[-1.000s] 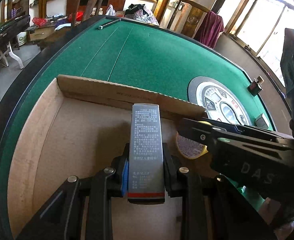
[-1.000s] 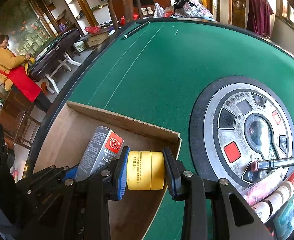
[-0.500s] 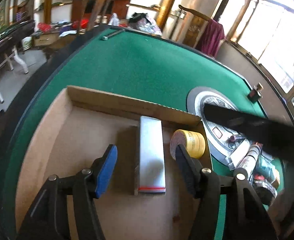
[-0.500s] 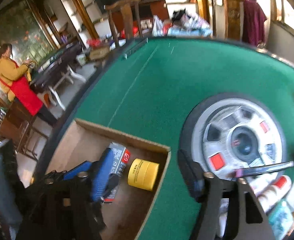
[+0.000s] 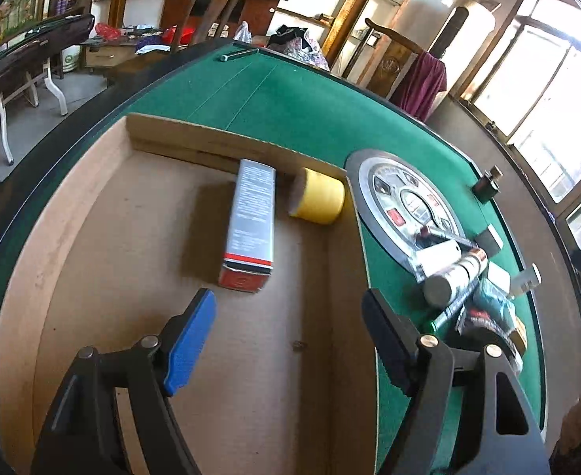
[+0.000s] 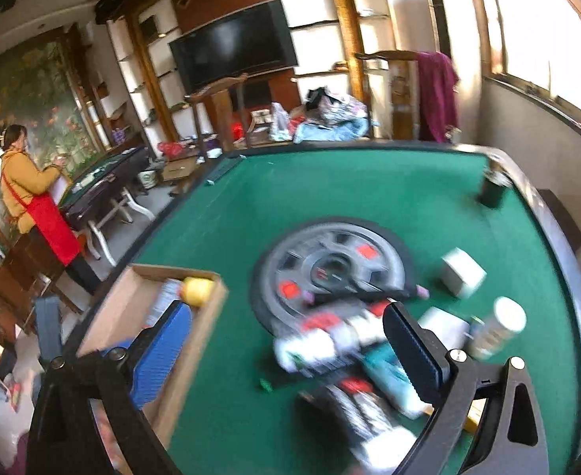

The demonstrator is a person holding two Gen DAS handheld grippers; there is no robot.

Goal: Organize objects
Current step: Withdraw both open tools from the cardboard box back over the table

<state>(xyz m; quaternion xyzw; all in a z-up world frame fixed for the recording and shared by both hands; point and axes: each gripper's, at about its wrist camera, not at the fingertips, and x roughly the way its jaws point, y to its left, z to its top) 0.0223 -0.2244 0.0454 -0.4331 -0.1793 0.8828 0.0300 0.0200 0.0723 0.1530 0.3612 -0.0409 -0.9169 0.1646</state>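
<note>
A: Status?
B: Cardboard box (image 5: pixel 92 237) on the green table (image 5: pixel 290 111) has 2 items: silver carton (image 5: pixel 250 217) lying flat, yellow roll (image 5: pixel 320 202) beside it in the far corner.
A: Left?
B: Pile (image 5: pixel 468 277) by the dial, approx. most of the job.
A: Claws?
B: Left gripper (image 5: pixel 286 340) and right gripper (image 6: pixel 286 360) both released, empty.

Left tool (image 5: pixel 286 340) and right tool (image 6: pixel 286 356) both gape wide, holding nothing.
</note>
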